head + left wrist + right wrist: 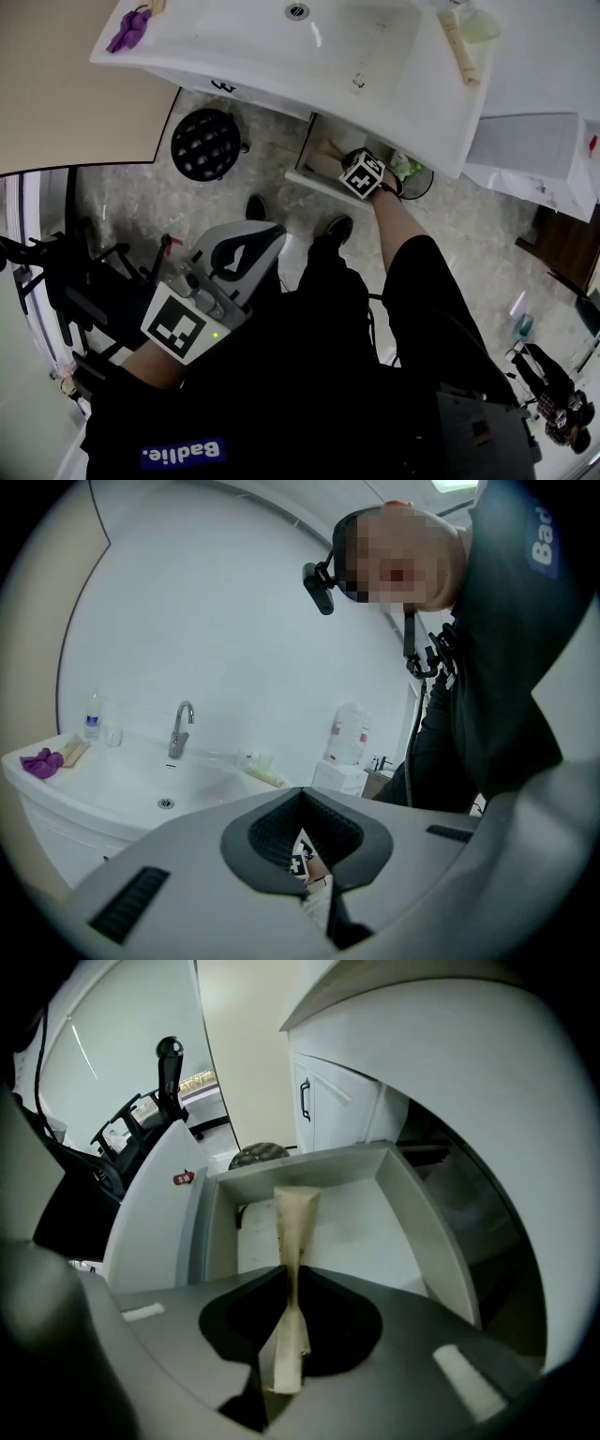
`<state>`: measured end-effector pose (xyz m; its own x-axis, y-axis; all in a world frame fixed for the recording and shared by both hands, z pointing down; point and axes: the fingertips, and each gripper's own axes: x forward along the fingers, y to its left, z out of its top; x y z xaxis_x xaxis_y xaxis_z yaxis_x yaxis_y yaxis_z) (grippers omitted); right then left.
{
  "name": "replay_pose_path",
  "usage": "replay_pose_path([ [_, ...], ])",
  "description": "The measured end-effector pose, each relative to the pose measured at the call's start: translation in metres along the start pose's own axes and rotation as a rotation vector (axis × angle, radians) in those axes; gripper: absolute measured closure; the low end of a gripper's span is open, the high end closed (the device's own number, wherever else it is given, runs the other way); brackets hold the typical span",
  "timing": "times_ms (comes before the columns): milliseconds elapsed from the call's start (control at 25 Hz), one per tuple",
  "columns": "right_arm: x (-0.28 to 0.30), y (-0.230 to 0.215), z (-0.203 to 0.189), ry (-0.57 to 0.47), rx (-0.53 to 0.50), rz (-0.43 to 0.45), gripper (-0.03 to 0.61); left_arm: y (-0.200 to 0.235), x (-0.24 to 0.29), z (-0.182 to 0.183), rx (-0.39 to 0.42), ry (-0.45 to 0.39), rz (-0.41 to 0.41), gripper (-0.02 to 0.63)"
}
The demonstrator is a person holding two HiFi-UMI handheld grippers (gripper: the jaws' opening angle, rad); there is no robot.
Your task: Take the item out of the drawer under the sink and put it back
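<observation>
The white drawer (311, 175) under the sink (244, 42) stands pulled open. My right gripper (349, 163) reaches down over it, its marker cube on top. In the right gripper view that gripper (286, 1286) is shut on a flattened beige tube (292, 1232); the tube sticks forward above the drawer's bare white floor (356, 1232), and whether its far end touches the floor I cannot tell. The tube (330, 150) shows faintly in the head view. My left gripper (248, 248) hangs low by the person's legs, shut with nothing in it (317, 885).
On the sink rim lie a purple item (129, 28) and another beige tube (459, 47). A black round bin (206, 142) stands on the floor left of the drawer. A white unit (530, 150) is at the right, and a cabinet door with a handle (305, 1101) left of the drawer.
</observation>
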<state>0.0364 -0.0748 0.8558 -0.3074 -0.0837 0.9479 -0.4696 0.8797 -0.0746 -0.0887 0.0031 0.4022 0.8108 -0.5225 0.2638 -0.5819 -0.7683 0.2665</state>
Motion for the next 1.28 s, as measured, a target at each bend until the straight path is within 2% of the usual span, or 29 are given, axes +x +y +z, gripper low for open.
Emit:
replay_pose_path([
  [400, -0.057, 0.011, 0.013, -0.116, 0.002, -0.053, 0.538, -0.020, -0.002, 0.014, 0.004, -0.018, -0.032, 0.609],
  [720, -0.133, 0.033, 0.031, -0.275, 0.073, -0.102, 0.540, -0.039, -0.005, 0.039, 0.003, -0.062, -0.060, 0.609],
  [1280, -0.242, 0.064, 0.043, -0.438, 0.144, -0.184, 0.540, -0.063, -0.002, 0.056, 0.017, -0.088, -0.137, 0.609],
])
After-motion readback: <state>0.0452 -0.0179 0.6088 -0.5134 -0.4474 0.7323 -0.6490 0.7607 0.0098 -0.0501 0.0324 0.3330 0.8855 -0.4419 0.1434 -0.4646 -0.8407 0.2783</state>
